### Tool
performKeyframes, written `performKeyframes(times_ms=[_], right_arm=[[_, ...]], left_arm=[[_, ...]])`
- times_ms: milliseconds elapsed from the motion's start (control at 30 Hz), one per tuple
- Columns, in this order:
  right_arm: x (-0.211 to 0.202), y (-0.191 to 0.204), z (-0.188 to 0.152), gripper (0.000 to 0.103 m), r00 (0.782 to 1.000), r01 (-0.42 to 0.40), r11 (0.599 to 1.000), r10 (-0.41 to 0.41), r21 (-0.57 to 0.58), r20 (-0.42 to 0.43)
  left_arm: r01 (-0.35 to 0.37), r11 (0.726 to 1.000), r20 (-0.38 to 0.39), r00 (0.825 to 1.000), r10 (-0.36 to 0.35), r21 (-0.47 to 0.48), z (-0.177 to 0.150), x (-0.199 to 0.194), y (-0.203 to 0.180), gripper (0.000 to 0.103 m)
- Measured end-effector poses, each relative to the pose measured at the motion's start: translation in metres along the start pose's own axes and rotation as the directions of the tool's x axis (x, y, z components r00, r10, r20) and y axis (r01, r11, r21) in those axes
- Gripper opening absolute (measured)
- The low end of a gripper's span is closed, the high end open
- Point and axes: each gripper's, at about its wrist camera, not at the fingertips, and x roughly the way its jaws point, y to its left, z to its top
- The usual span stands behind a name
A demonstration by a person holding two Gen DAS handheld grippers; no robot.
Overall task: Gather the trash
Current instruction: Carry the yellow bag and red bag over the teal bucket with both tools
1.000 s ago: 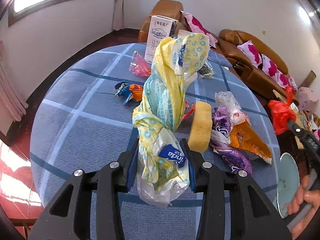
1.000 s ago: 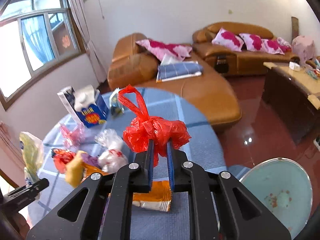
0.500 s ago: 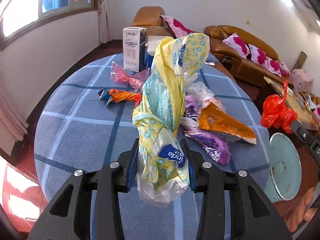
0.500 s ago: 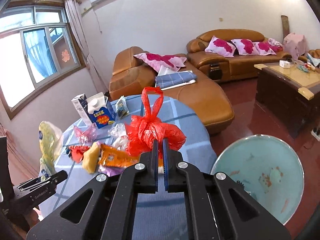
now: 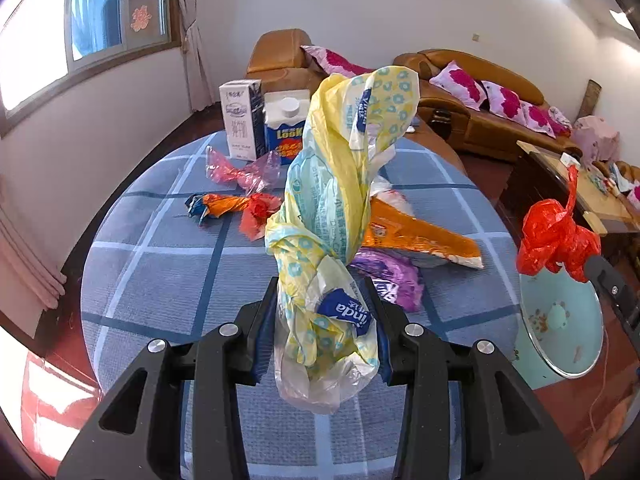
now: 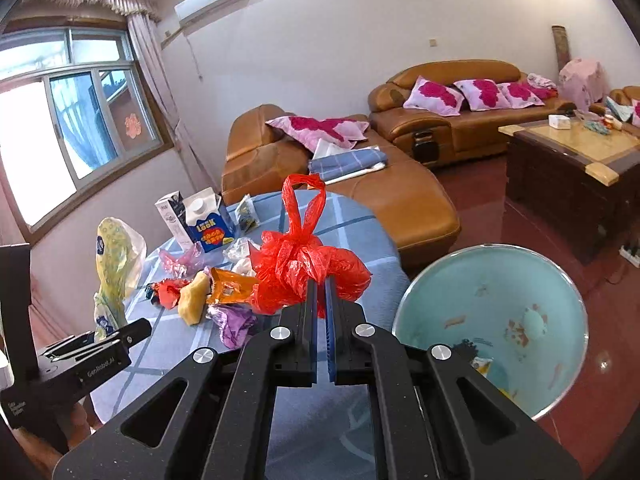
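1. Fingers (image 6: 308, 312) of the right gripper (image 6: 320, 304) were pressed together on a knotted red bag (image 6: 308, 268); the left gripper (image 5: 322, 332) pinched a twisted yellow wrapper (image 5: 340, 200). Both loads hung clear of the table (image 5: 160, 280).
2. A pale blue bin (image 6: 492, 320) stood just beside the table edge, scraps already in its bottom.
3. Left on the table: orange packet (image 5: 420, 236), purple wrapper (image 5: 392, 276), pink bag (image 5: 240, 170), two cartons (image 5: 260, 120). Judged: partway through, two pieces lifted but not yet binned.
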Motion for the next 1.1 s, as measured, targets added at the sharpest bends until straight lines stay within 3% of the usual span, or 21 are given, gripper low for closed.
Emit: performKeyframes(times_ms=[600,1100], right_arm=[[-0.045,-0.041,-0.011,0.005,0.992,0.106,0.993,-0.110,0.050,0.068],[-0.058,-0.079,-0.012,0.005,0.979,0.173,0.979,-0.183,0.109,0.092]], left_arm=[[0.059,0.990,0.028,0.998,-0.063,0.132,-0.012,-0.024,-0.060,0.039],[0.104,0.969,0.044,0.992,-0.117,0.225,-0.010,-0.032,-0.115,0.039]])
